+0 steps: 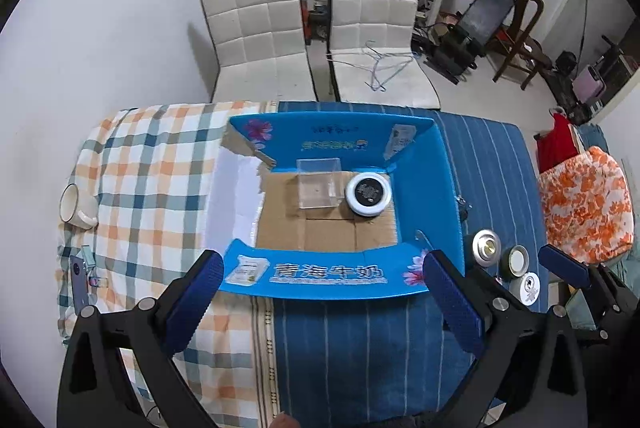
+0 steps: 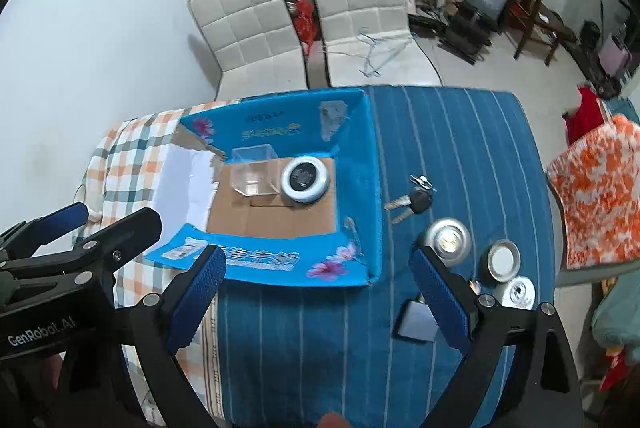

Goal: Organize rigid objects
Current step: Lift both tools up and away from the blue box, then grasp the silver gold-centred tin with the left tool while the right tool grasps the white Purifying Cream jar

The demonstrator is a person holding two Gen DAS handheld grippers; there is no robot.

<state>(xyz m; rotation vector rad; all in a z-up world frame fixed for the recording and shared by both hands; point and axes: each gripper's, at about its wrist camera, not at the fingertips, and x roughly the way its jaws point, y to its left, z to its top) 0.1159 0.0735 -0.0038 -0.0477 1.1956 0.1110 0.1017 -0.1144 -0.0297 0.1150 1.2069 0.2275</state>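
Awaiting pickup near the tabletop's right edge: silver puck light (image 2: pixel 447 240), small, stiff, smooth and likely slippery; grip across its rim. Blue carton (image 2: pixel 360 163) sits mid-tabletop. Both grippers, left (image 1: pixel 320 282) and right (image 2: pixel 318 286), have jaws apart, empty.

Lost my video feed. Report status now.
Left tool and right tool open, empty. Clear plastic cube and round white-rimmed disc inside blue cardboard box. Silver round puck and keys outside, unobstructed.

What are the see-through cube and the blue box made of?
The see-through cube looks like clear acrylic or hard plastic: glossy, with sharp bright edges. The blue box looks like printed cardboard, with a plain brown floor and a torn brown edge on one flap.
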